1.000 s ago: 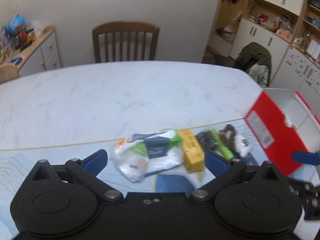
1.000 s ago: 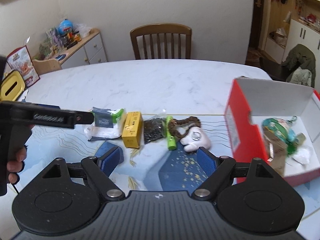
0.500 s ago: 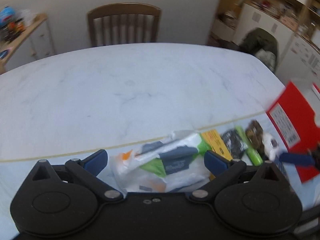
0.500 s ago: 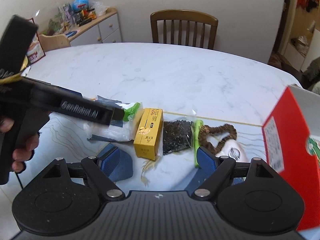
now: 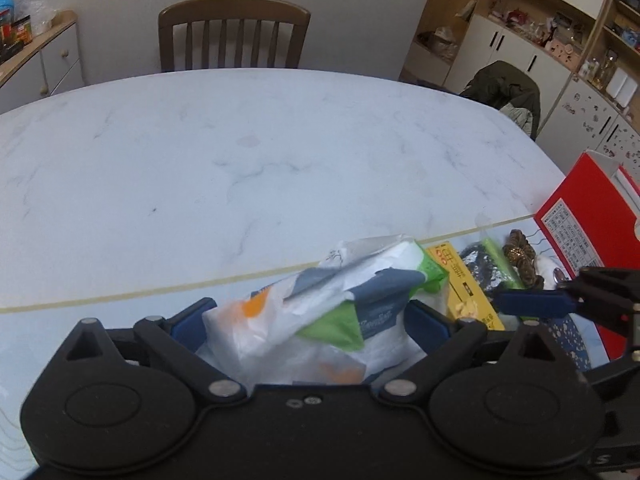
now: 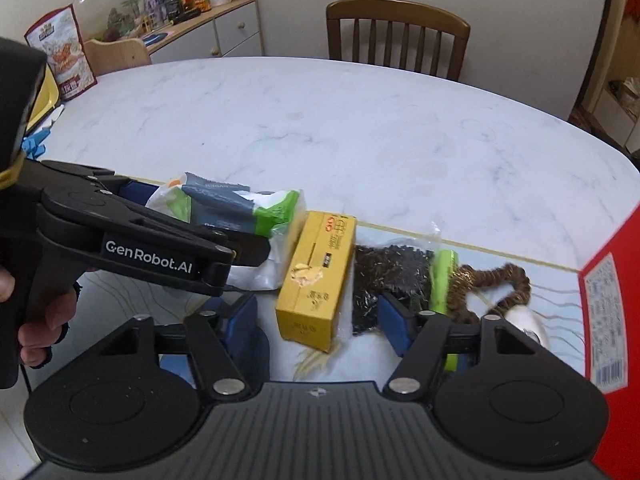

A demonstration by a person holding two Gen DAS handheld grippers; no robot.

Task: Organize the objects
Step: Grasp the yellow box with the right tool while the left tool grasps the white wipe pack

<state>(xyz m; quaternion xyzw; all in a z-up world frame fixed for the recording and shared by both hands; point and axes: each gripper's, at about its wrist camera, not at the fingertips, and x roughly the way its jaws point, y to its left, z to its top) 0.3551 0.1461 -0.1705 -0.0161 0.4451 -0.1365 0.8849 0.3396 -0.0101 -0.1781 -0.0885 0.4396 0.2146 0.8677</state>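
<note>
The left gripper point(image 5: 308, 314) straddles a white-green packet point(image 5: 320, 312), blue pads at either side. A yellow box point(image 5: 464, 284) lies just right of it. A red box point(image 5: 588, 236) stands at the table point(image 5: 240, 168) edge.

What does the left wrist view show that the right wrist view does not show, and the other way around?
Only the left wrist view: the tall cabinets and a dark jacket on a chair.

Only the right wrist view: the low sideboard with toys, the snack bag, and the person's hand holding the left gripper.

Both: the white and green packet between the left gripper's fingers, the yellow box, the dark bag, the brown scrunchie, the red box and the wooden chair.
</note>
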